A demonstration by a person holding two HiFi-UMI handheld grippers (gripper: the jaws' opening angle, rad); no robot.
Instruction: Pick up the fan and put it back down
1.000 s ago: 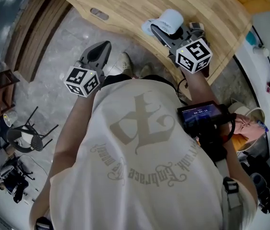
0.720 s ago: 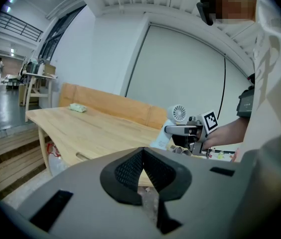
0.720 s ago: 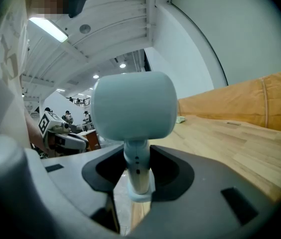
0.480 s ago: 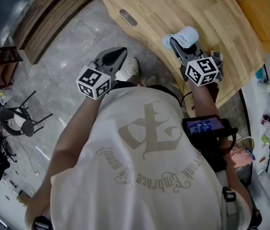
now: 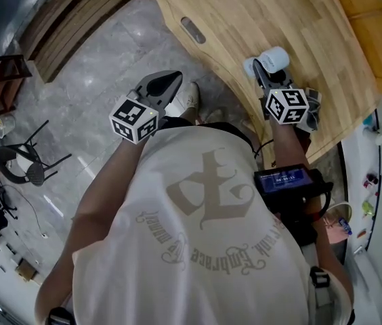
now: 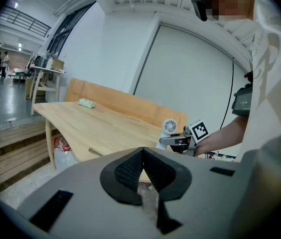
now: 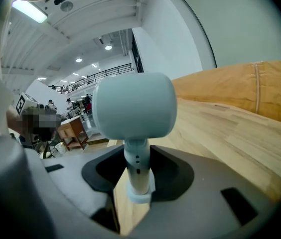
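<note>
Since the fan [image 7: 133,106] is probably light, top-heavy plastic, right gripper [image 7: 138,169] clamps its slim stem, frame centre; left gripper [image 6: 143,156] closed, empty.

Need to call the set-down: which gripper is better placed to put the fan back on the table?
Right. The right gripper has its jaws closed on the stem of the fan, just above the table. The left gripper is shut and empty, out over the floor.
</note>
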